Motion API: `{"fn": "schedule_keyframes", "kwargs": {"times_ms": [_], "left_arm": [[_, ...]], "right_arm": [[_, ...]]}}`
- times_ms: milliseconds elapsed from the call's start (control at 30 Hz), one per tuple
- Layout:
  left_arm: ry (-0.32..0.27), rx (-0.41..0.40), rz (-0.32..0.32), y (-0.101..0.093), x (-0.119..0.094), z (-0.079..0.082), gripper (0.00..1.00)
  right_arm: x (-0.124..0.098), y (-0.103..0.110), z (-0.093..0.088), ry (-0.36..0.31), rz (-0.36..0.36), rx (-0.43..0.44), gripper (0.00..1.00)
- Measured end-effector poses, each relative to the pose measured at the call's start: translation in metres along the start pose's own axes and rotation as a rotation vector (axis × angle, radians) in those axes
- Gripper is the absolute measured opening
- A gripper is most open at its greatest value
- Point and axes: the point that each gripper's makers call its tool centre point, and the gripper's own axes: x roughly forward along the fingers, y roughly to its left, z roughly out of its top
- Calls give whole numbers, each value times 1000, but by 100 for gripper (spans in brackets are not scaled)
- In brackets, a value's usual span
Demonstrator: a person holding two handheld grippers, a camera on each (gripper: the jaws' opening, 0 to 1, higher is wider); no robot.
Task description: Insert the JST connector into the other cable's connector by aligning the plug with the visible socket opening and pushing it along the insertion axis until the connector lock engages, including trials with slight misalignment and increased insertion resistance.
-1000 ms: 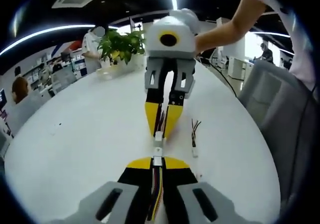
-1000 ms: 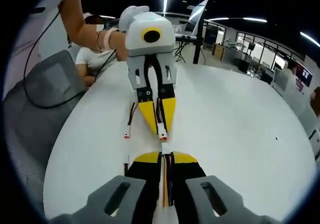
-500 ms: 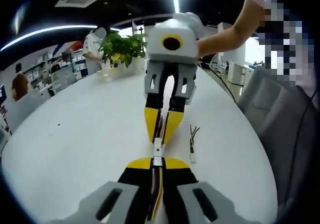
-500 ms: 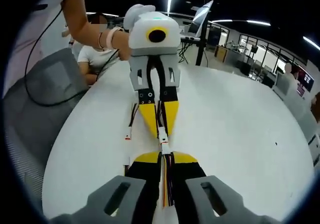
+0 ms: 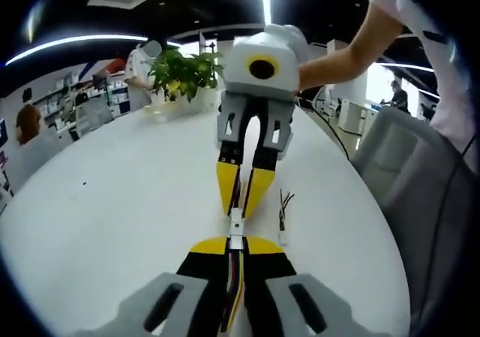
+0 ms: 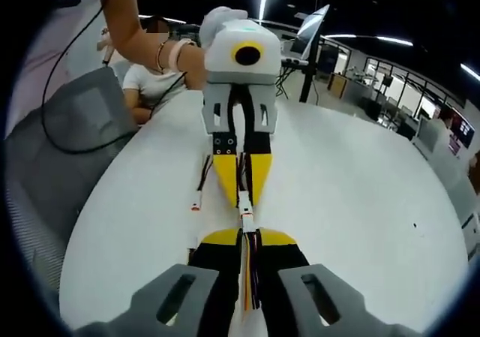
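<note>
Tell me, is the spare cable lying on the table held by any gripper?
No, the spare cable lies free on the table.

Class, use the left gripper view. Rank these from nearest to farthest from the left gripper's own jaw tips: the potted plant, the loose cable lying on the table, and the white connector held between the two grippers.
1. White connector, right at the left gripper tips.
2. Loose cable, on the table just right of the tips.
3. Potted plant, at the table's far edge, upper left.

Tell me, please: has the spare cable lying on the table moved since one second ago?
Cannot tell. In the left gripper view the spare cable sits slightly further left than before, but the plant and table shifted too, so the camera probably moved.
</note>
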Motion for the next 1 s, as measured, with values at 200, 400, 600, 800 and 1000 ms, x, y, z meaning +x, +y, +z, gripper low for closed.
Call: {"fn": "schedule_keyframes", "kwargs": {"times_ms": [200,400,600,800,1000], "left_arm": [[-3,-11,-11,-2,0,0,0],[-1,-11,-15,-3,0,-1,0],[2,-1,-12,-3,0,-1,0],[6,12,-12,-4,0,-2,0],[10,32,-15,-6,3,0,0]], "right_arm": [[0,3,0,6,9,-23,4],[0,4,0,8,10,-18,4],[1,4,-1,13,11,-4,3],[1,5,-1,16,13,8,3],[3,6,0,7,24,22,4]]}}
